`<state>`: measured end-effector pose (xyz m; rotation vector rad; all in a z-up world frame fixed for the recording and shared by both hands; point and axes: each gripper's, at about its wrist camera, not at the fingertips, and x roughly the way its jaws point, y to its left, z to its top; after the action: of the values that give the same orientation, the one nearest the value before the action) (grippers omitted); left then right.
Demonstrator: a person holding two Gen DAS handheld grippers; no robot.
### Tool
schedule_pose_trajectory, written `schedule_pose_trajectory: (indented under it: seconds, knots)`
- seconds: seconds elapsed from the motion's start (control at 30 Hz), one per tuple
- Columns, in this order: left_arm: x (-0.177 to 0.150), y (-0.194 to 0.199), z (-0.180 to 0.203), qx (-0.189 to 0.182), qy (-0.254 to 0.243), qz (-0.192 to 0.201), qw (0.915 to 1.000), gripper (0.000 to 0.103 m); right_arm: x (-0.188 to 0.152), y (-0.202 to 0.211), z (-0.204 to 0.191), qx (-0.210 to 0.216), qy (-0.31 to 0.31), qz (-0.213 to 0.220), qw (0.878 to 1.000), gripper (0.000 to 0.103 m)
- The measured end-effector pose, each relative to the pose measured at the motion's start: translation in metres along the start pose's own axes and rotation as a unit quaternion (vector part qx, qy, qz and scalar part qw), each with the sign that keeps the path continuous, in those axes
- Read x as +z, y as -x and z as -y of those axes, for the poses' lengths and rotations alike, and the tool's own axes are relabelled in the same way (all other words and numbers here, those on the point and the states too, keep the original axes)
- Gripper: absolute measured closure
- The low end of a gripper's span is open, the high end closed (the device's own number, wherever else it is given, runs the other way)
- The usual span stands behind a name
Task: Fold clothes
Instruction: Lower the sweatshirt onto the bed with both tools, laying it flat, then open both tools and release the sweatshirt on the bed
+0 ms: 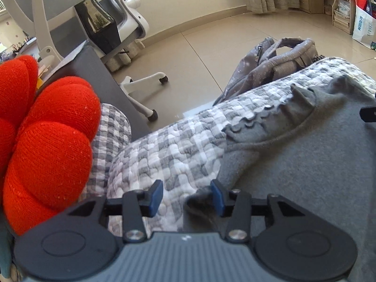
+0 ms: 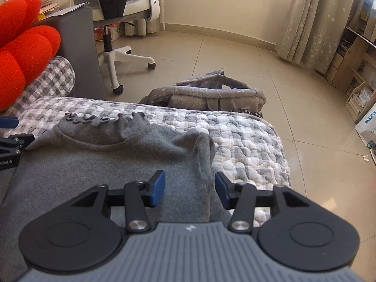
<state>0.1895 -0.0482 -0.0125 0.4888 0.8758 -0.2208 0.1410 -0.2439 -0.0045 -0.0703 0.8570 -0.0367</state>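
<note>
A grey fleece top [image 1: 293, 155] with a ruffled collar [image 1: 253, 119] lies flat on a grey-and-white checked quilt [image 1: 169, 150]. My left gripper [image 1: 186, 196] is open at the garment's left edge; a dark tuft of fabric lies between its blue pads, untouched by the left one. In the right wrist view the same grey top [image 2: 105, 155] spreads out with its ruffled collar [image 2: 103, 118] at the far side. My right gripper [image 2: 190, 189] is open, straddling the raised right edge fold of the top. The left gripper's tip [image 2: 9, 138] shows at the left border.
A red knitted cushion [image 1: 47, 141] sits at the left against a grey sofa arm [image 2: 75, 47]. A white office chair [image 2: 122, 54] stands on the tiled floor beyond. A grey dotted bag [image 2: 211, 94] leans against the quilt's far edge. Shelves and a curtain [image 2: 312, 18] fill the right.
</note>
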Motion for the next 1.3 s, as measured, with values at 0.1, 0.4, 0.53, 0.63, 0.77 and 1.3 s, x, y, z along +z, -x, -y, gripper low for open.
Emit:
schedule_pose_trajectory:
  seconds: [0.1, 0.4, 0.53, 0.63, 0.77, 1.3]
  knots:
    - [-0.018, 0.013, -0.007, -0.043, 0.014, -0.028, 0.9986, 0.052, -0.01, 0.013, 0.006, 0.018, -0.011, -0.015, 1.0, 0.049]
    - [-0.092, 0.041, -0.03, -0.095, 0.057, -0.069, 0.9915, 0.052, -0.057, 0.049, 0.031, 0.049, -0.035, -0.051, 0.997, 0.049]
    - [-0.12, 0.06, -0.042, -0.125, 0.086, -0.073, 0.9858, 0.052, -0.084, 0.064, 0.048, 0.069, -0.057, -0.063, 0.994, 0.049]
    - [-0.141, 0.071, -0.046, -0.148, 0.1, -0.081, 0.9806, 0.052, -0.102, 0.075, 0.057, 0.084, -0.075, -0.068, 0.991, 0.049]
    - [-0.168, 0.084, -0.048, -0.174, 0.112, -0.082, 0.9749, 0.06, -0.126, 0.087, 0.064, 0.096, -0.086, -0.072, 0.989, 0.049]
    - [-0.211, 0.121, -0.07, -0.133, 0.138, -0.038, 0.9808, 0.101, -0.173, 0.115, 0.078, 0.114, -0.106, -0.06, 0.986, 0.101]
